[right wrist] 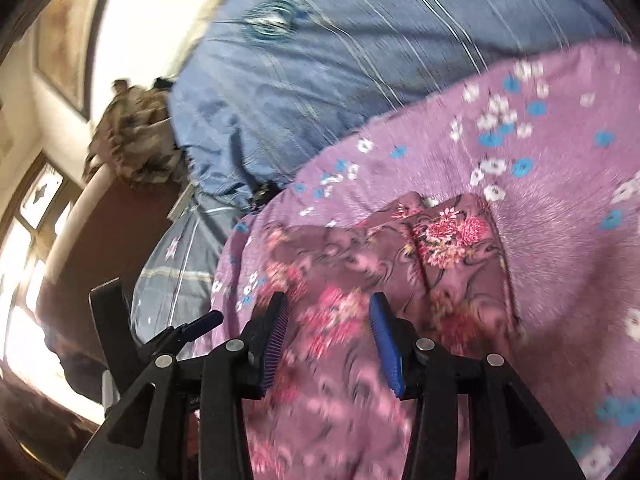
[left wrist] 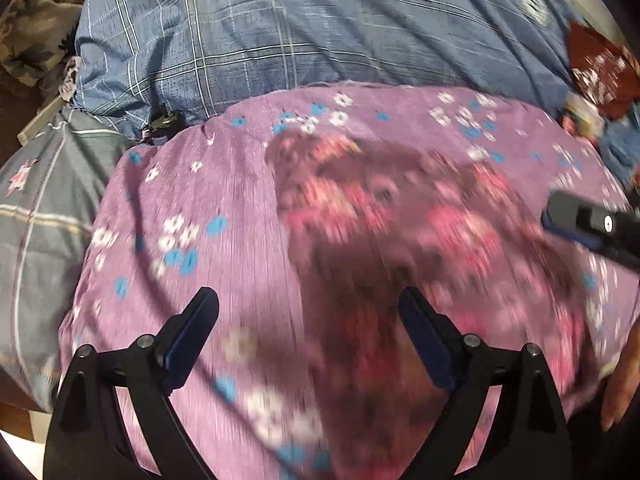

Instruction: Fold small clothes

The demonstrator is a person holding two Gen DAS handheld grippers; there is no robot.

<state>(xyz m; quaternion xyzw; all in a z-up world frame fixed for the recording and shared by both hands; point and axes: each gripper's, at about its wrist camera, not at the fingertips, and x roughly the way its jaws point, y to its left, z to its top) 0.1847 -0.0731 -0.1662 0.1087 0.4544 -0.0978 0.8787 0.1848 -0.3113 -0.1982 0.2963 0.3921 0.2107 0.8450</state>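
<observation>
Left gripper (left wrist: 308, 312) agape and empty above floral garment (left wrist: 380, 220).

Lying across the bed: a lilac flowered sheet (left wrist: 208, 200), with a blue checked quilt (left wrist: 280, 32) bunching at the far side. Sitting far left, a brown leaf-print bundle (right wrist: 136, 140). Hanging on the pale wall (right wrist: 52, 112), a framed picture (right wrist: 64, 40). Glaring through a wood-framed window (right wrist: 28, 248) at near left, strong daylight.
</observation>
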